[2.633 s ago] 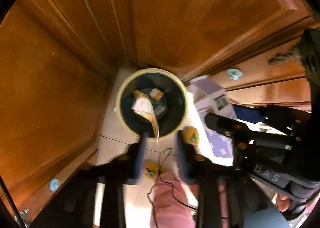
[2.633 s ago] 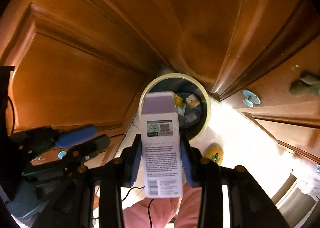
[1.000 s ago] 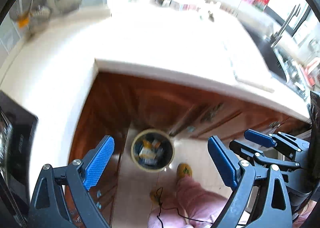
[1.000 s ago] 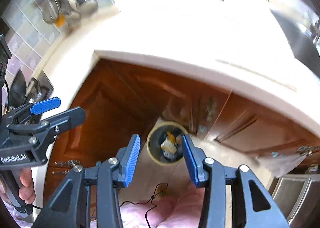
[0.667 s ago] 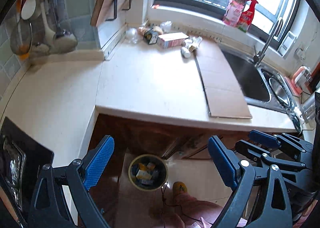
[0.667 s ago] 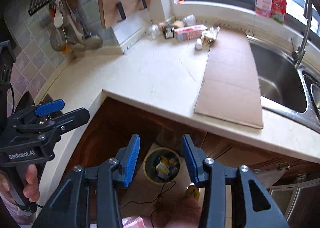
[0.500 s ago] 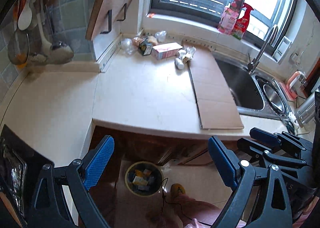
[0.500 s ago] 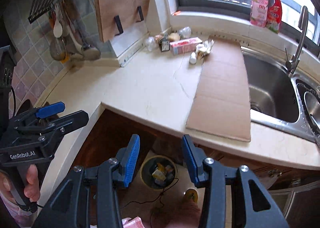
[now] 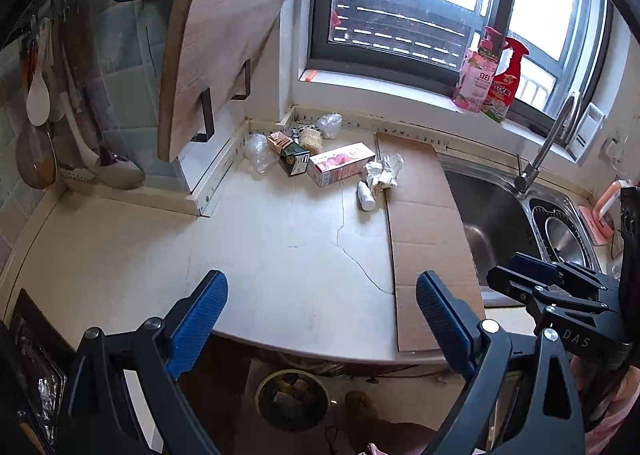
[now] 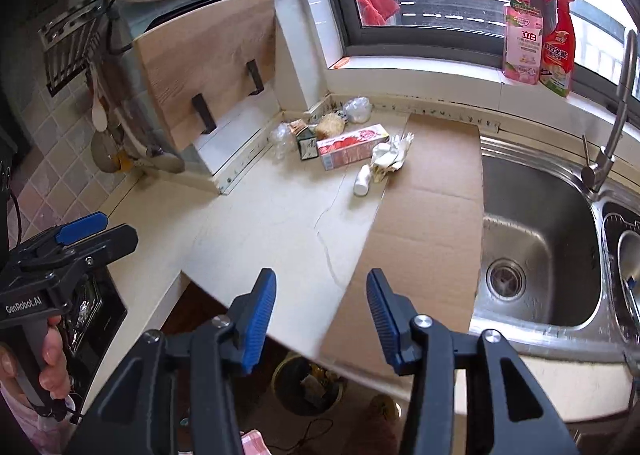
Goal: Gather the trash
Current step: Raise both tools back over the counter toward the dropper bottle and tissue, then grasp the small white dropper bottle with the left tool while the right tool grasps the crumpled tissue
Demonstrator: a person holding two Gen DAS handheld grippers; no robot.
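Observation:
Trash lies in the far corner of the pale counter (image 9: 280,255): a pink carton (image 9: 342,163) (image 10: 352,145), crumpled white paper (image 9: 384,171) (image 10: 390,157), a small white bottle (image 9: 366,195) (image 10: 362,179), a dark box (image 9: 294,159) and clear plastic wrap (image 9: 256,151). On the floor below the counter edge stands a round bin (image 9: 292,399) (image 10: 308,381) with trash in it. My left gripper (image 9: 320,303) is wide open and empty above the counter's near edge. My right gripper (image 10: 320,303) holds nothing, and its jaws are opening.
A flat cardboard sheet (image 9: 424,231) (image 10: 424,231) lies between the trash and the steel sink (image 10: 532,239) with its tap (image 10: 608,151). A wooden board (image 9: 216,55) leans at the back left. Two spray bottles (image 9: 492,75) stand on the windowsill. Ladles (image 9: 40,95) hang at the left.
Both grippers rose from the bin by the cabinet doors to above the counter and tilted up, bringing the trash pile and window into view. The right jaws spread wider.

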